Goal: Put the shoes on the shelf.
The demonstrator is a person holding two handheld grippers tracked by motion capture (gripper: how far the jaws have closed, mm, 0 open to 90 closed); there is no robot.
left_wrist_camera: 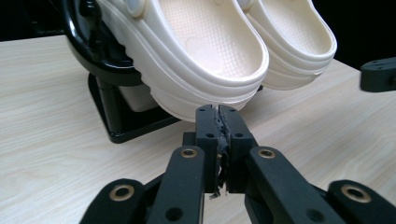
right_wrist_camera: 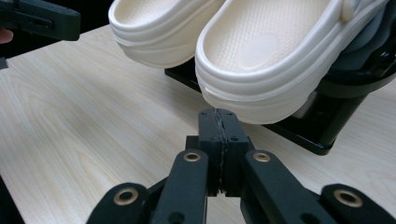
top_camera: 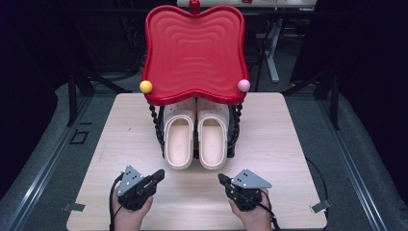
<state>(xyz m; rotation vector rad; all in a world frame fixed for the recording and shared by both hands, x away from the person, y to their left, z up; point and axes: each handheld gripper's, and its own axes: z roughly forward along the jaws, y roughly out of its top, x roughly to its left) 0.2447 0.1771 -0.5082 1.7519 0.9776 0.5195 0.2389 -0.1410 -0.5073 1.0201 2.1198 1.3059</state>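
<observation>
Risk: left gripper (top_camera: 160, 175) and right gripper (top_camera: 222, 178), both pressed together and empty near the table's (top_camera: 288, 144) front edge, could only nudge the clogs (top_camera: 196, 137) off the rack (top_camera: 159, 130) unless spread.

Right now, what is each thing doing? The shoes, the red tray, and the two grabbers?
Left clog: on the black rack, tilted, heel toward the person, empty.
Right clog: beside it, same tilt, empty.
Red tray: on top of the rack, nothing on it.
Left gripper: jaws shut, holding nothing.
Right gripper: jaws shut, holding nothing.
</observation>
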